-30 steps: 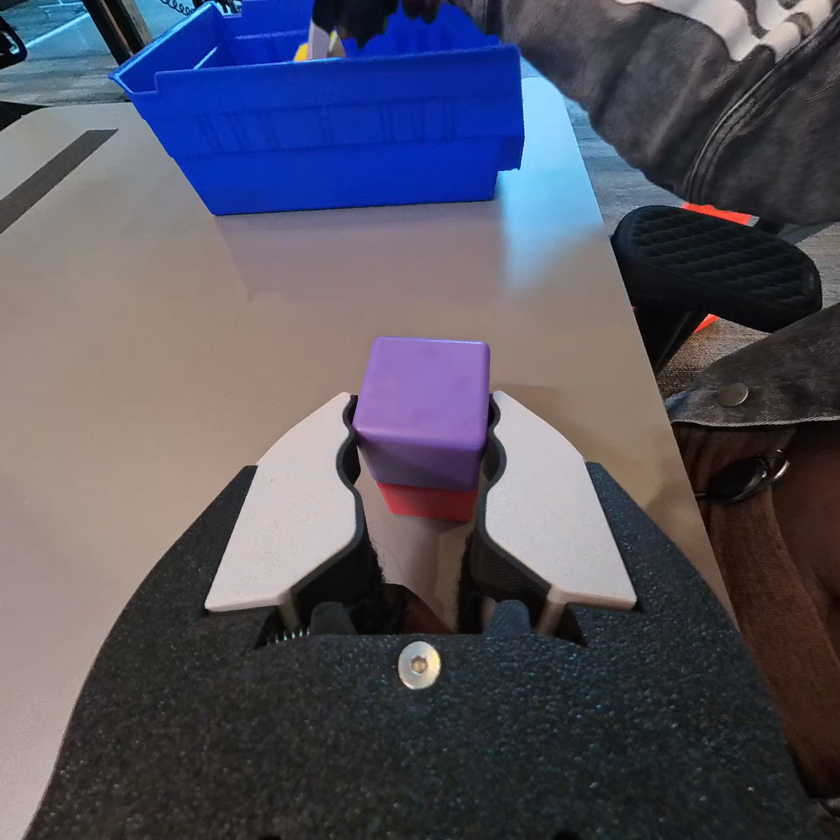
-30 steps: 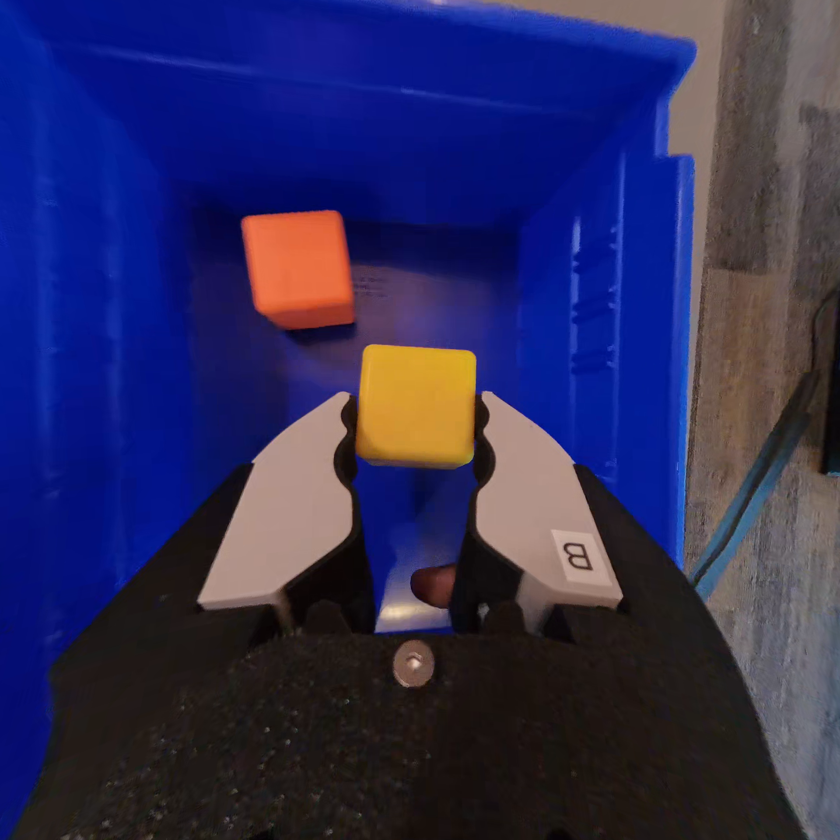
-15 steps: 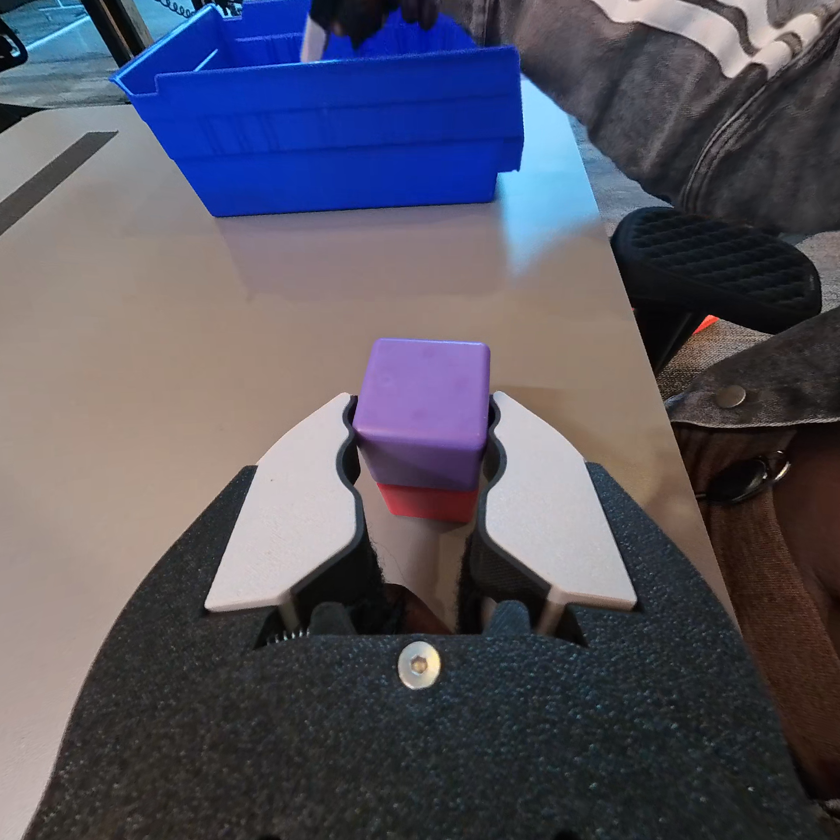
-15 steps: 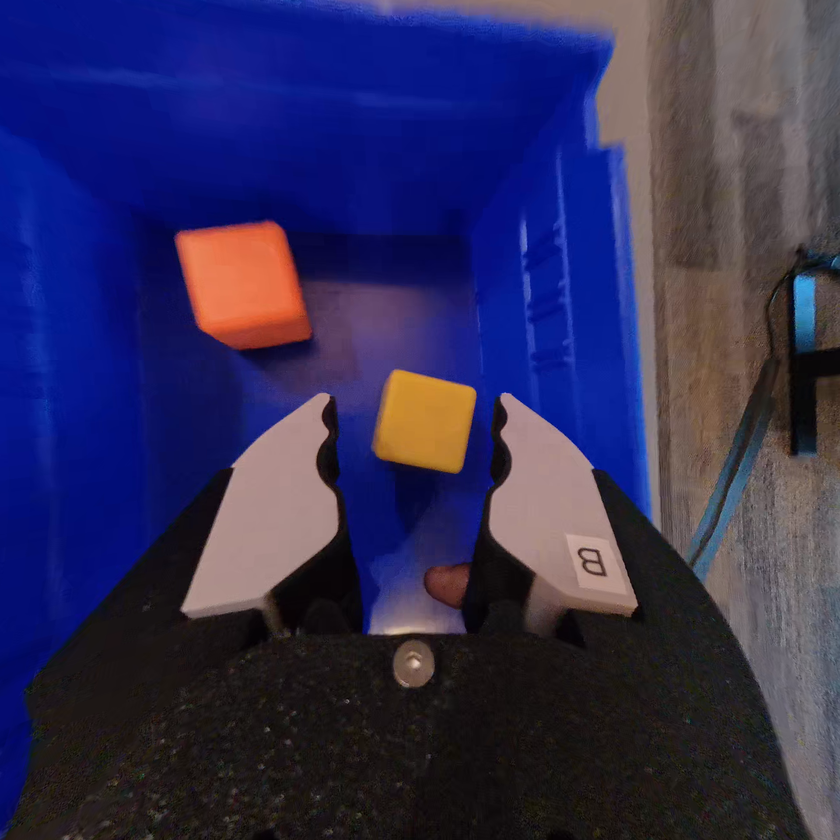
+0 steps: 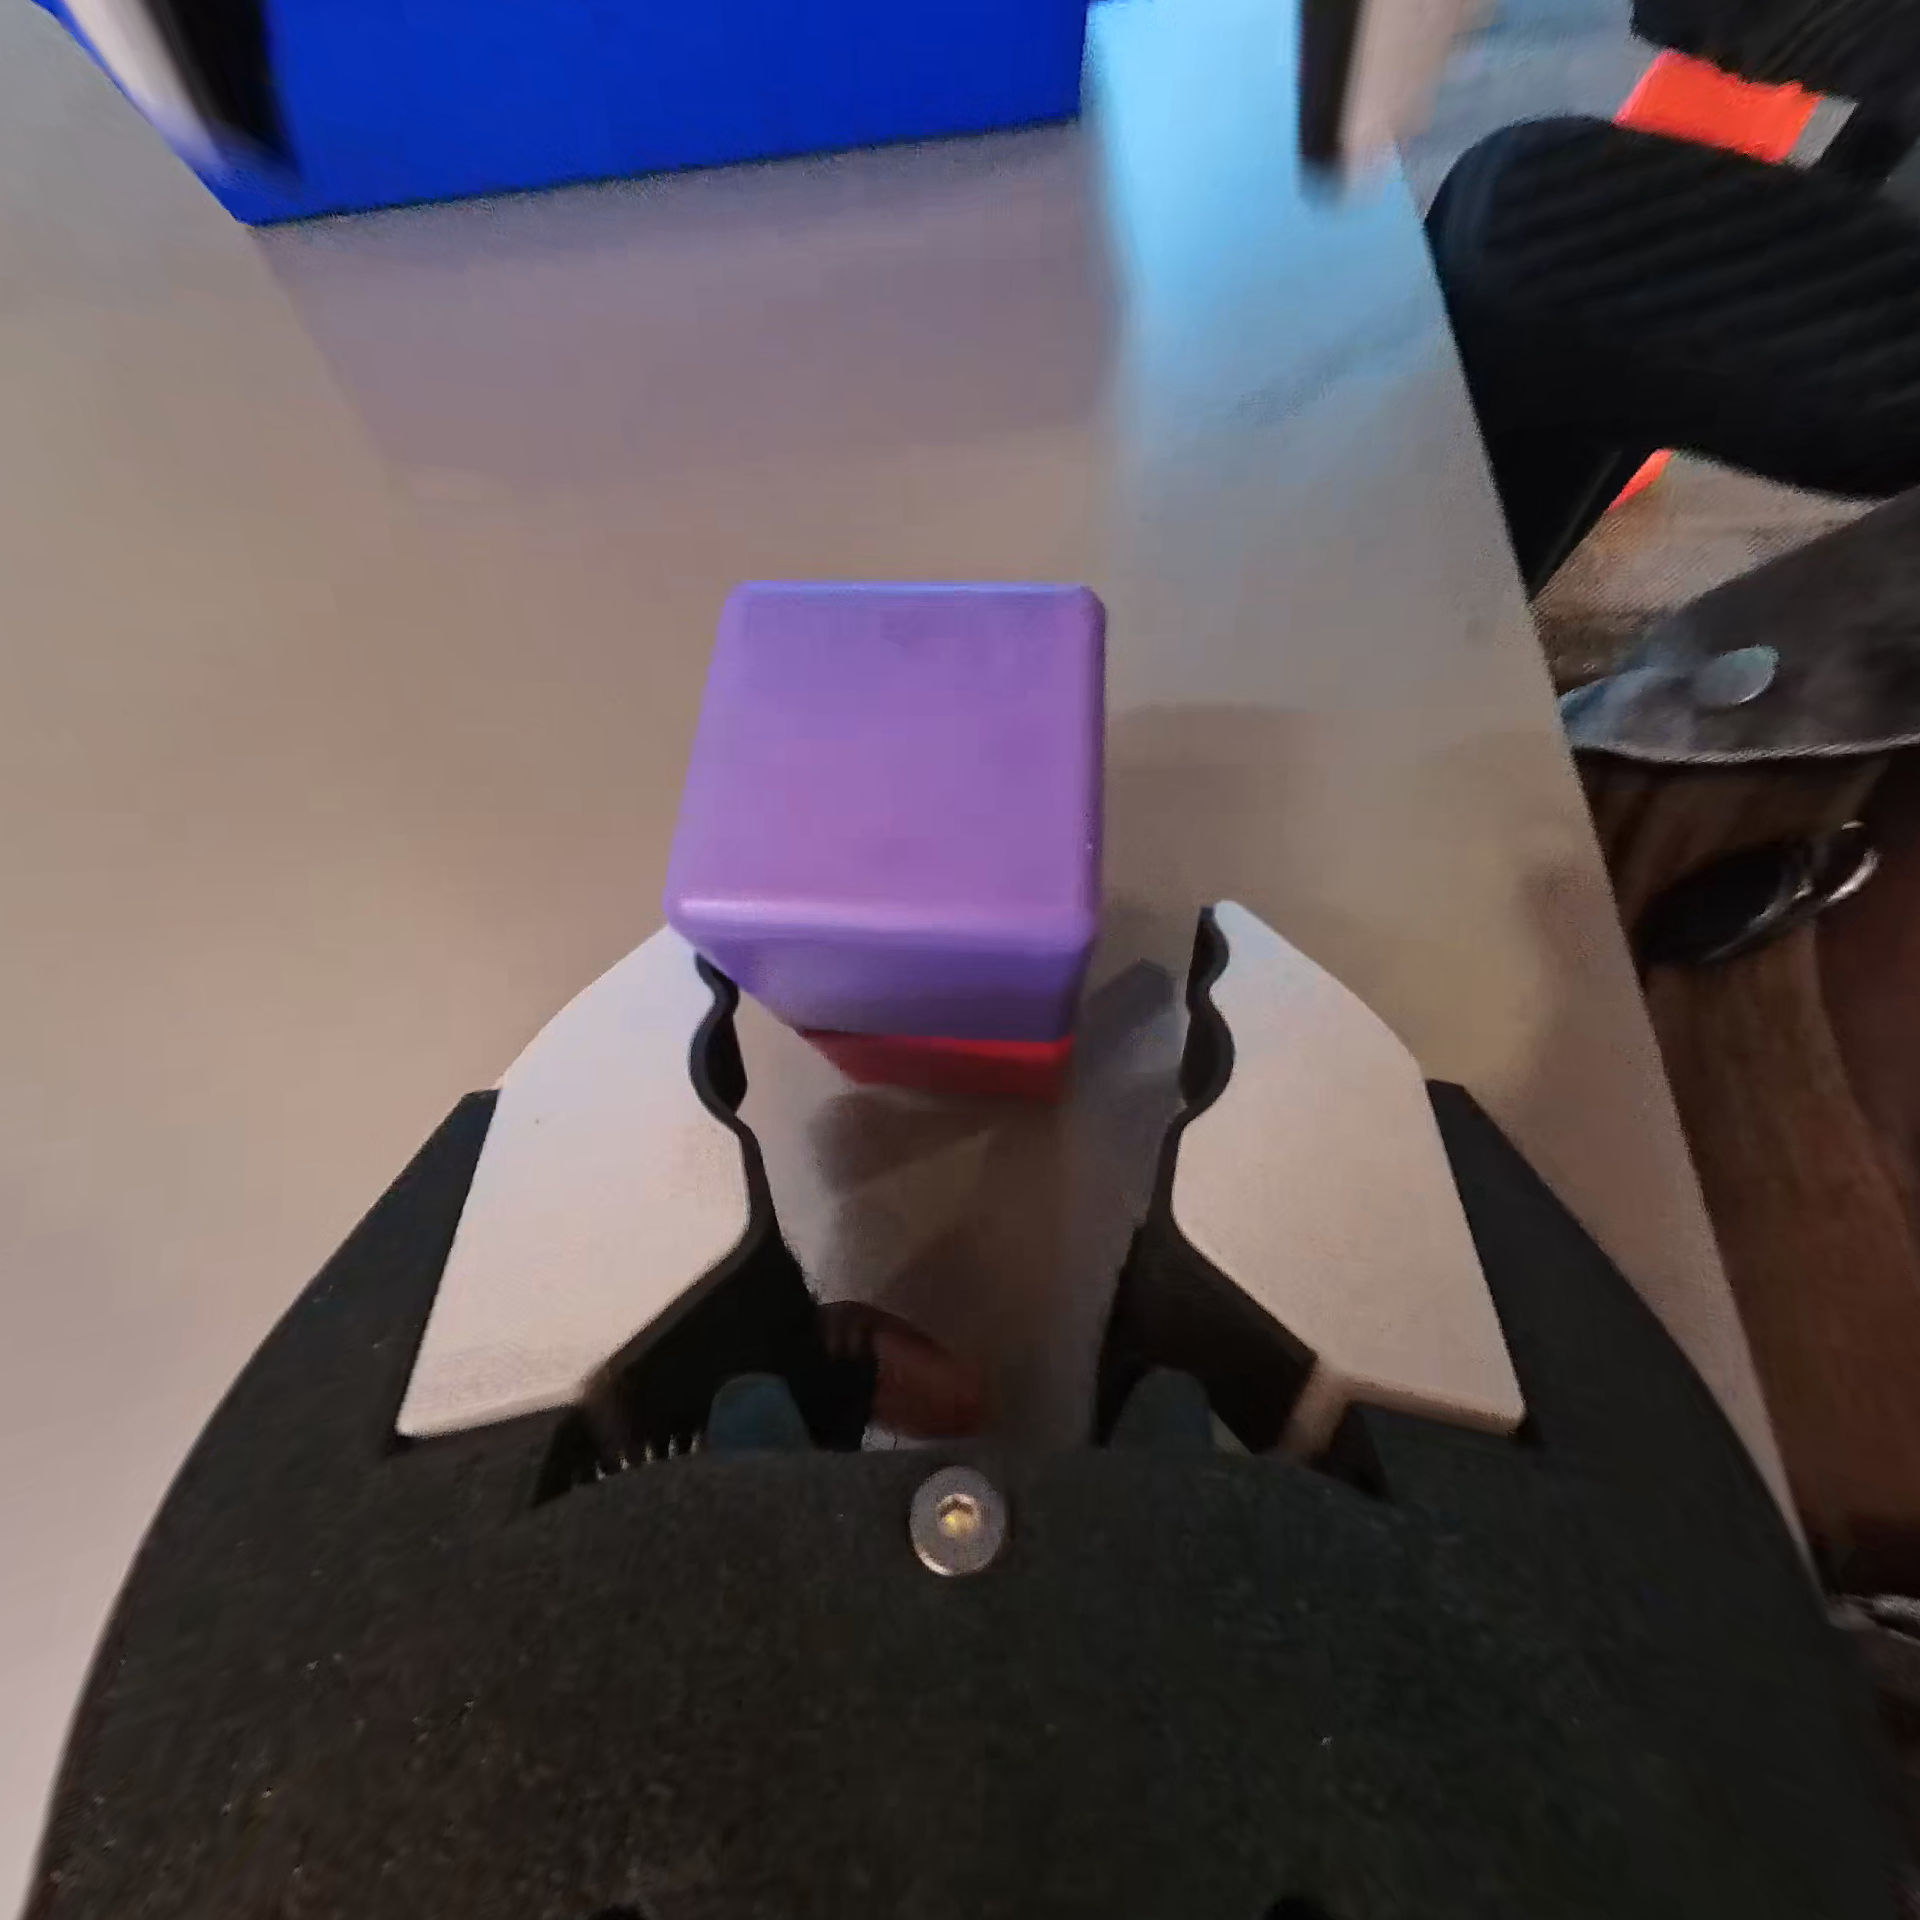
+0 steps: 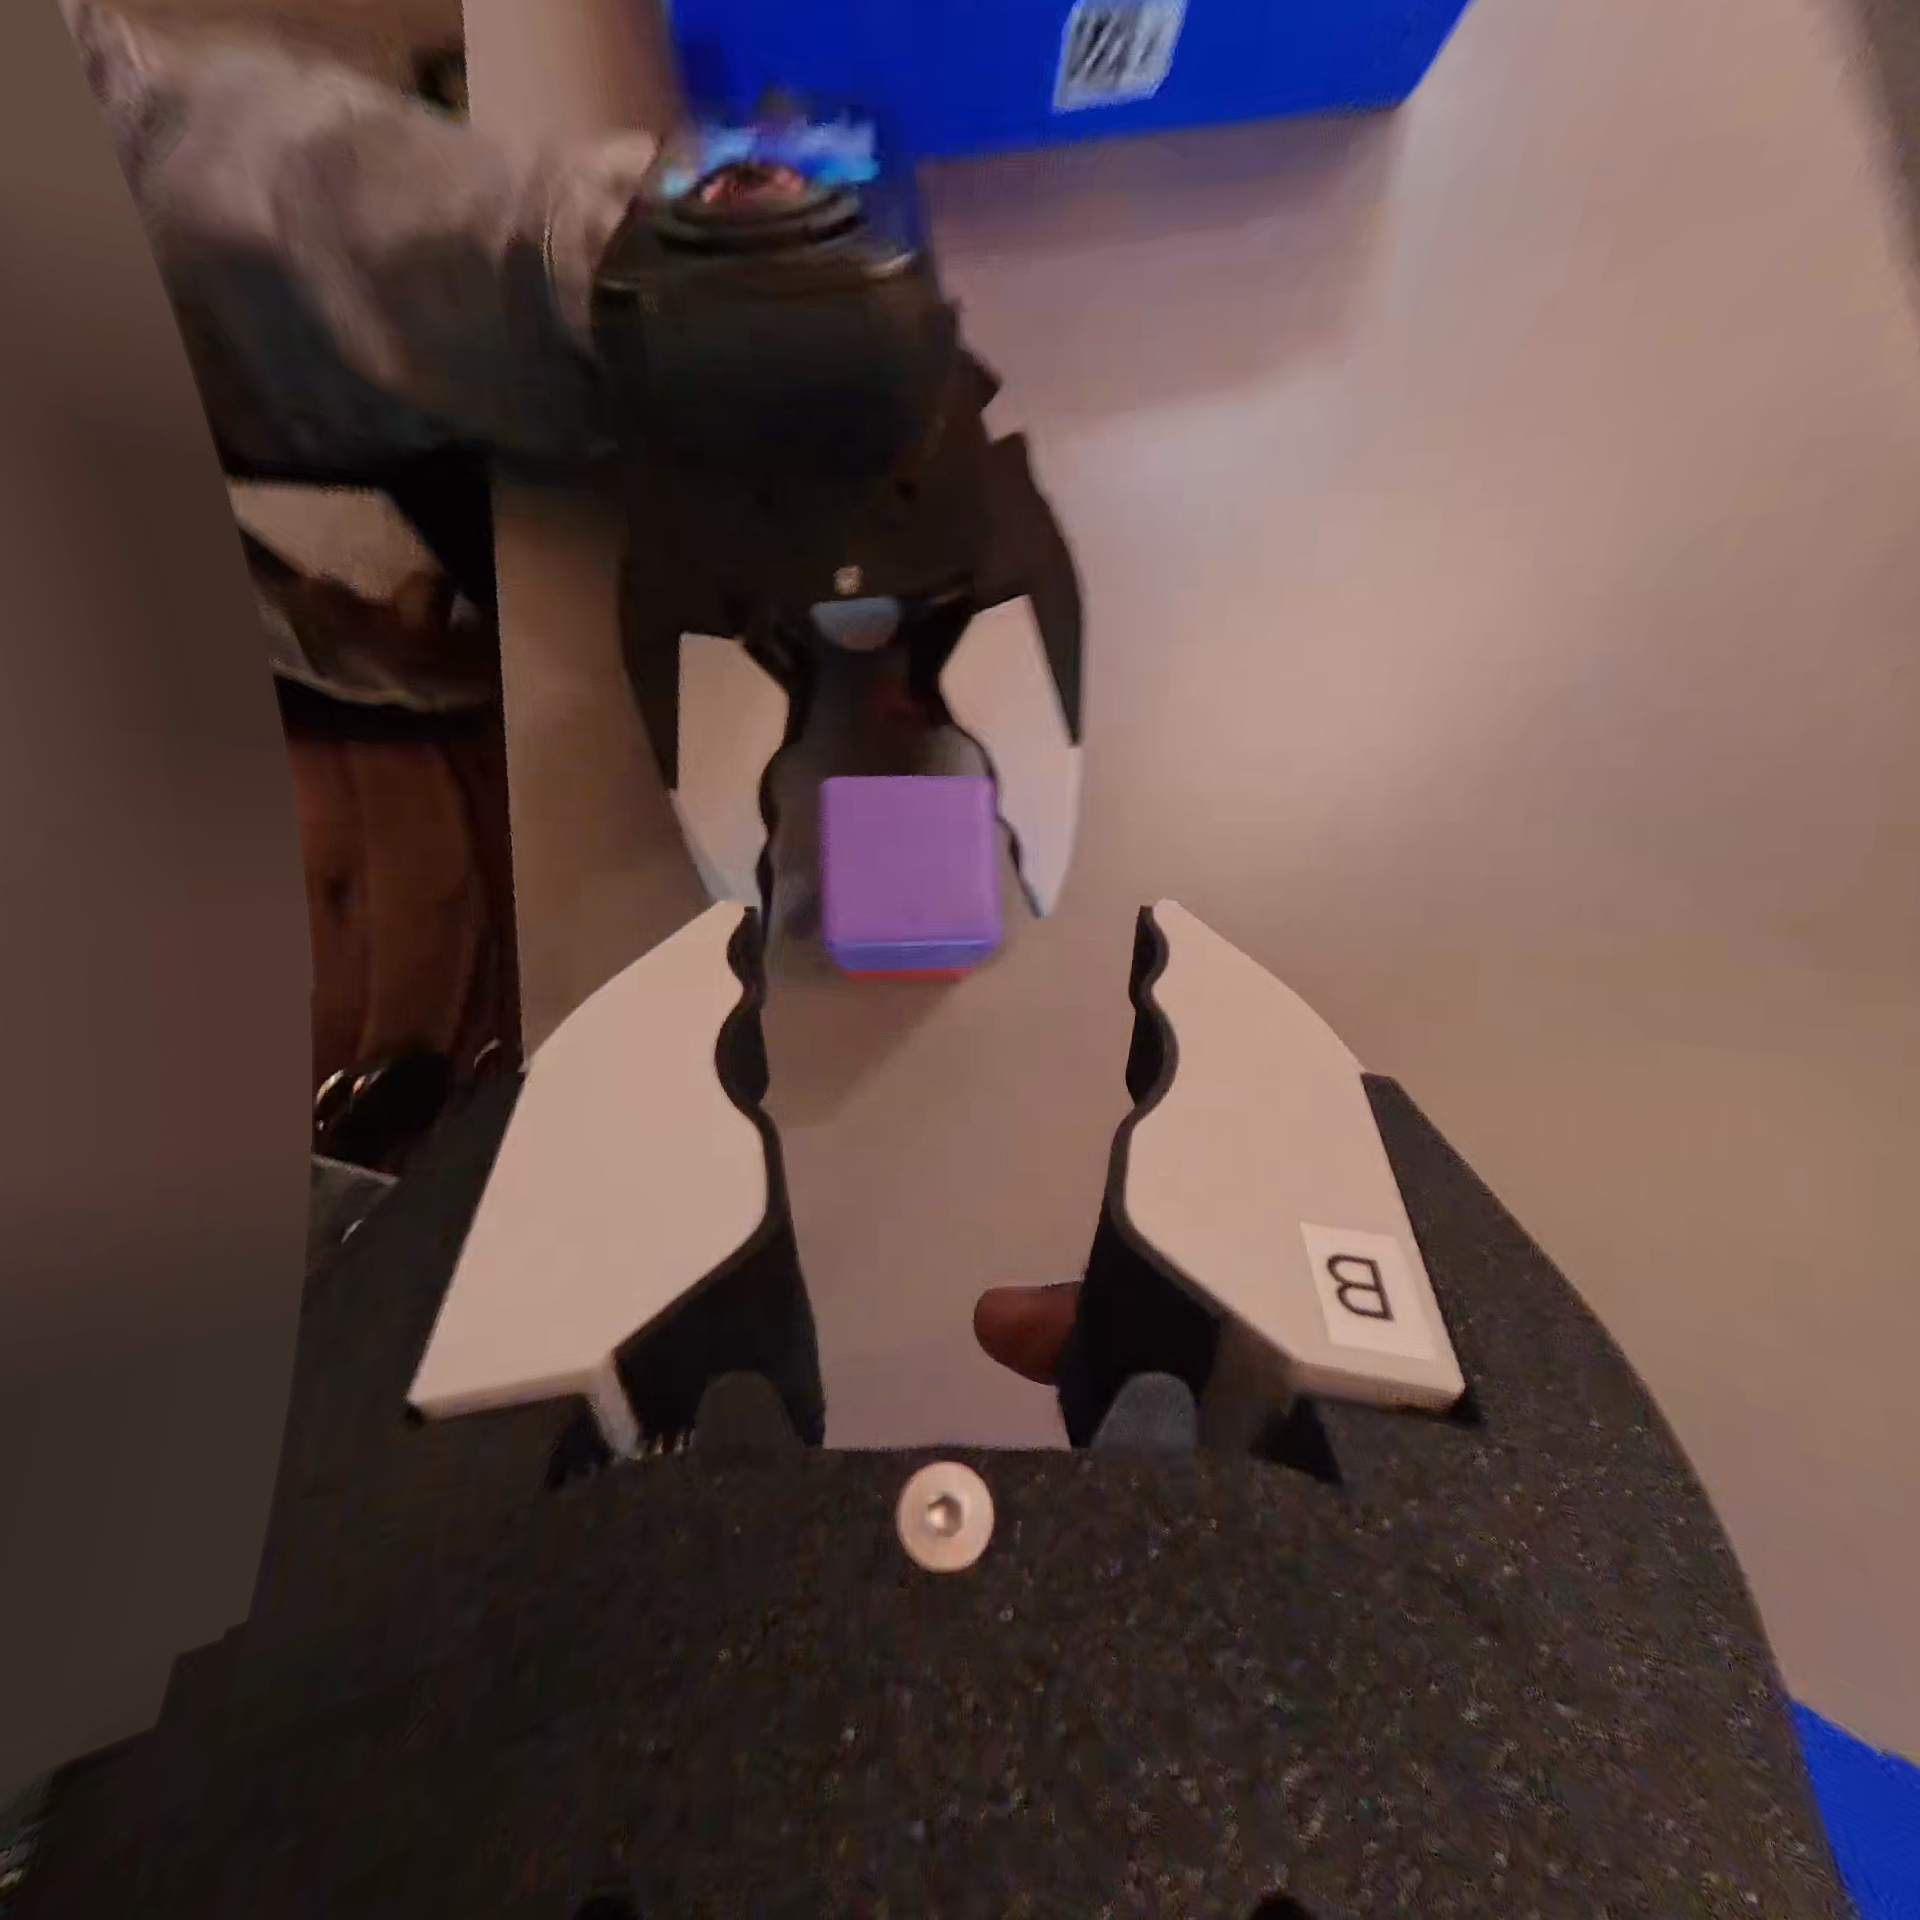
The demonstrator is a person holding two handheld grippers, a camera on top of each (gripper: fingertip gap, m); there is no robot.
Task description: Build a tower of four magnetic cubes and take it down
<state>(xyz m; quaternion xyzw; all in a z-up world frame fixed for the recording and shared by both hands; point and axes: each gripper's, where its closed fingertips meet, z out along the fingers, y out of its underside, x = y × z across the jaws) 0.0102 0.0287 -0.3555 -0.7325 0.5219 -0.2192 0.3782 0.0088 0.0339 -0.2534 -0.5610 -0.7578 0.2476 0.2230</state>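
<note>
Left gripper (image 5: 956,977) let go, now spread beside smooth purple plastic cube (image 5: 894,790) stacked on red cube (image 5: 945,1060) on grey counter (image 5: 416,623). Right gripper (image 6: 945,977) left blue plastic bin (image 6: 1039,62), spread, nothing held. Risk: finger brush could topple 2-cube stack.

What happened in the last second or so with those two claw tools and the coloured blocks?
The left gripper let go of the purple cube: its fingers, which had clamped it, now stand apart from it. The right gripper dropped its yellow block into the blue bin, left the bin and now faces the stack, open and bare. The purple cube still sits on the red cube on the table.
</note>
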